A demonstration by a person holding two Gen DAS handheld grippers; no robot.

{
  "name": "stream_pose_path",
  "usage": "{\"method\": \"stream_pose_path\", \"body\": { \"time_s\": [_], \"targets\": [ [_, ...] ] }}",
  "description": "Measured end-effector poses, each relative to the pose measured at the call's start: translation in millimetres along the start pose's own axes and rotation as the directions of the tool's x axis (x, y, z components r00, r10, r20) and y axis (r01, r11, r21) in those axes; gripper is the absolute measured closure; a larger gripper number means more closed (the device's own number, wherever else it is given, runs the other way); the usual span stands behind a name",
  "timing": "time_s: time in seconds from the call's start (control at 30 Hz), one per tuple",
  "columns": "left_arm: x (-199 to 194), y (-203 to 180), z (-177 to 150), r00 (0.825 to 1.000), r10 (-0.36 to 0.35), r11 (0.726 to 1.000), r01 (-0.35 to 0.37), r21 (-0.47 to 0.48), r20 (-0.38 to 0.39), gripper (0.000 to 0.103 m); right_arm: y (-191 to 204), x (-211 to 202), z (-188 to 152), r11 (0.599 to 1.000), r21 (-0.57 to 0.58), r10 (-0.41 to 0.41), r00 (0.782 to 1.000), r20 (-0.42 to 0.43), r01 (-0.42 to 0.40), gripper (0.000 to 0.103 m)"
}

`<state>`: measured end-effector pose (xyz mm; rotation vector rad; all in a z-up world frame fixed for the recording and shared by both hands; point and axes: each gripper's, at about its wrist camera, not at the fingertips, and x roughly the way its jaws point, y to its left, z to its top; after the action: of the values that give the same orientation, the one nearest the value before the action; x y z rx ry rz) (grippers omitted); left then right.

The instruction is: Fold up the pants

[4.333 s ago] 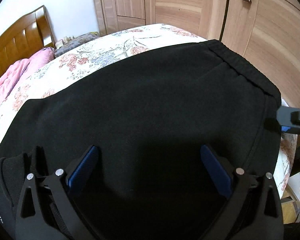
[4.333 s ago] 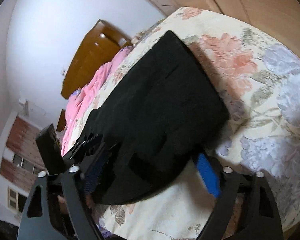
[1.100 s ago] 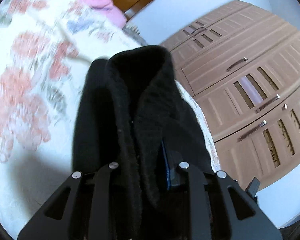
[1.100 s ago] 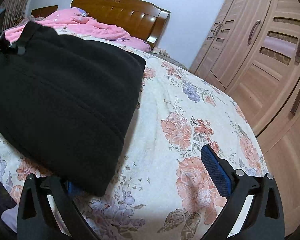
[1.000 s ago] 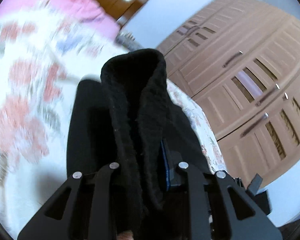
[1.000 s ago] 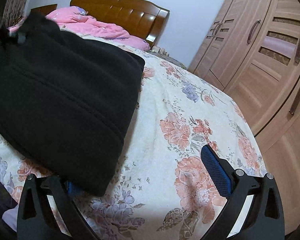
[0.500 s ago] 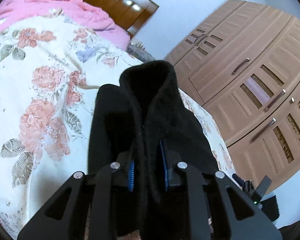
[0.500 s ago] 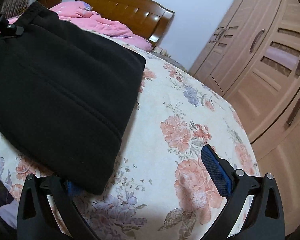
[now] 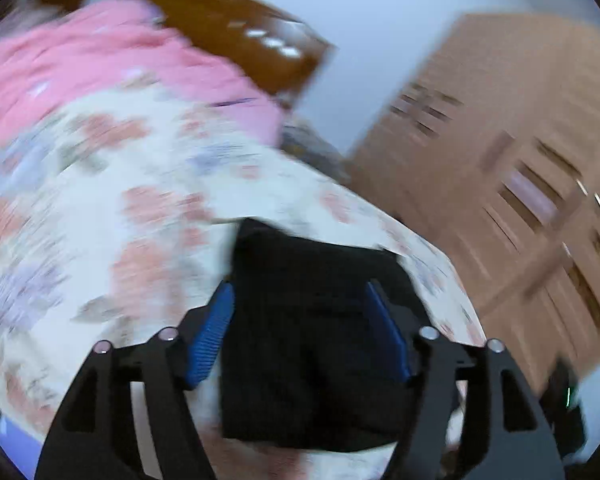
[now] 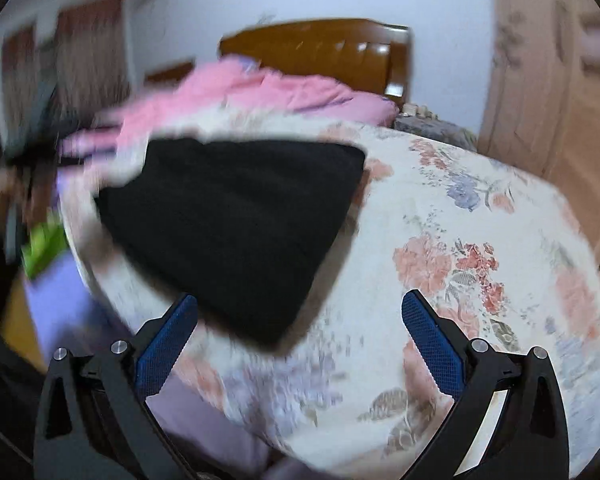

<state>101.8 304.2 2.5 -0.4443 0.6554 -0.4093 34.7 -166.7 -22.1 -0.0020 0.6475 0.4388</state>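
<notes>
The black pants (image 10: 236, 232) lie folded into a compact block on the floral bedspread (image 10: 460, 248), near the bed's front left corner. In the left wrist view the same pants (image 9: 312, 344) lie flat below and between my open fingers. My left gripper (image 9: 300, 300) is open and holds nothing. My right gripper (image 10: 296, 312) is open and empty, pulled back from the near edge of the pants. Both views are motion-blurred.
A pink quilt (image 10: 252, 96) is bunched by the wooden headboard (image 10: 320, 52). Wooden wardrobe doors (image 9: 520, 184) run along the right side of the bed. A green and a purple object (image 10: 48, 264) sit off the bed's left edge.
My left gripper has opened and let go of the pants, which now lie flat on the bed. Both grippers have drawn back from the pants with quick motion.
</notes>
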Motion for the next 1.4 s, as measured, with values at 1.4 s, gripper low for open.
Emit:
{"method": "stream_pose_path", "body": {
  "time_s": [1.4],
  "targets": [
    [96, -16, -32, 0.977, 0.029, 0.980, 0.014, 0.199, -0.211, 0.019, -16, 236, 155, 0.968, -0.057, 0.220, 0.938, -0.267, -0.244, 0.008]
  ]
}}
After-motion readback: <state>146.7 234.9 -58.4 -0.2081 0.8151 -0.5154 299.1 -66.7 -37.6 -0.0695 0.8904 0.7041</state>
